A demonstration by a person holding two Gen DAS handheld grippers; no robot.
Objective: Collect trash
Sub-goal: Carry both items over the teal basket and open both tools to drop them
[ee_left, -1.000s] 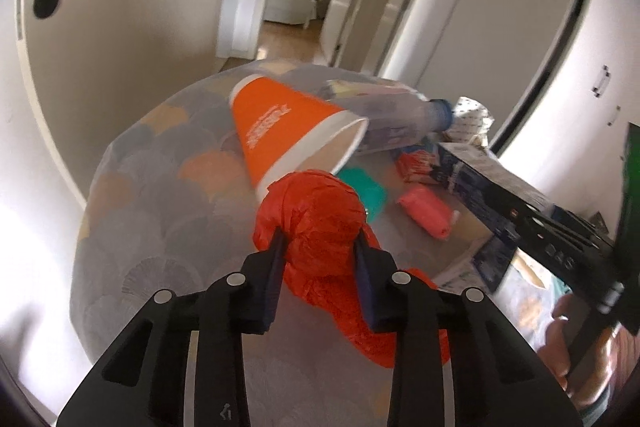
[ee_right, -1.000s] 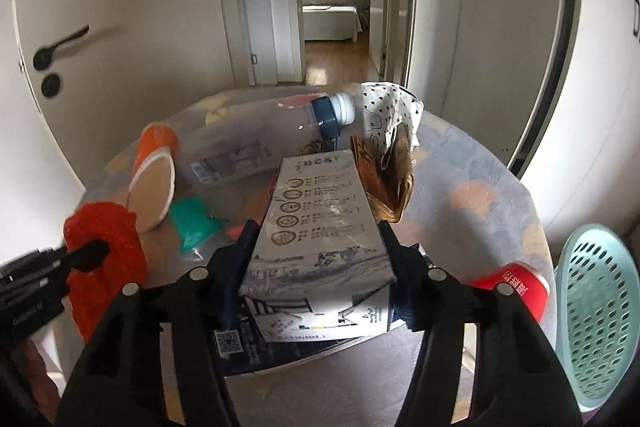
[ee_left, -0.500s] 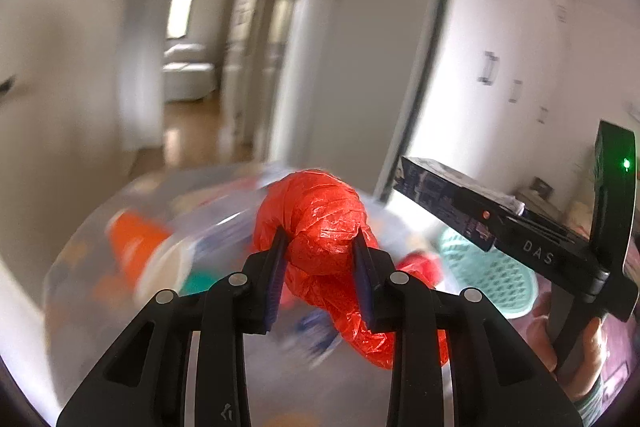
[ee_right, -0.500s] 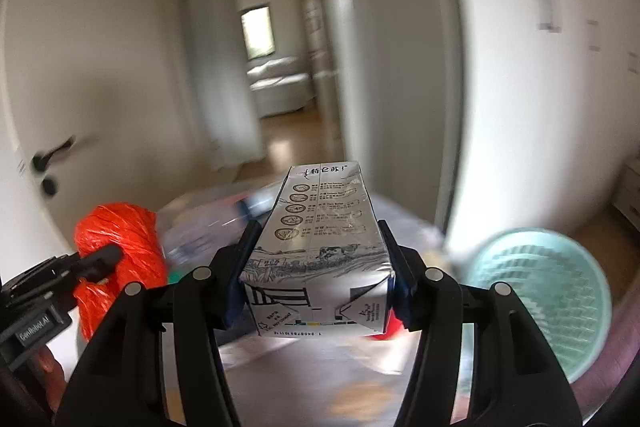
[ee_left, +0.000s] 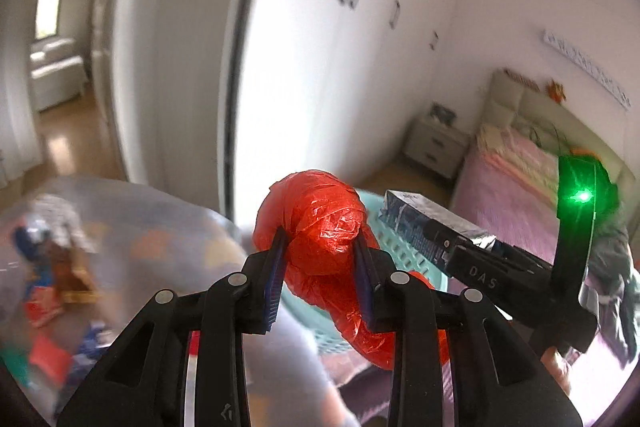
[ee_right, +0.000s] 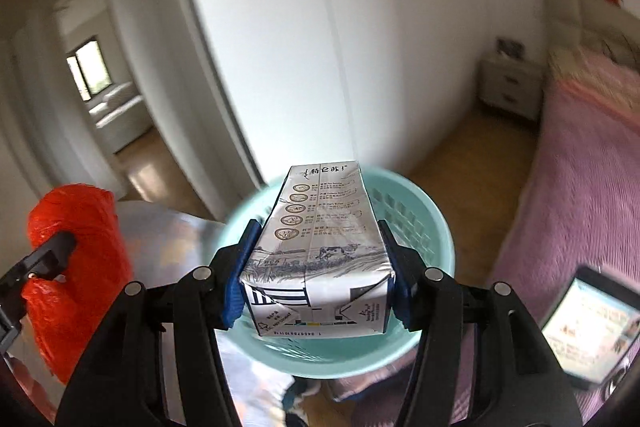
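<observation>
My left gripper is shut on a crumpled red plastic bag, which hangs down between and below its fingers. My right gripper is shut on a white milk carton with grey print, held lengthwise above the mouth of a turquoise perforated basket. In the left wrist view the carton and the right gripper show to the right of the bag, with the basket behind them. In the right wrist view the red bag hangs at the far left.
A round table with a patterned cover lies at lower left, with several pieces of litter on it. White wardrobe doors stand behind the basket. A bed with a pink cover is on the right, a lit phone on it.
Both grippers swung right from above the table to the basket, each keeping its load. The table and its litter slid to the left; the wardrobe, bed and basket came into view.
</observation>
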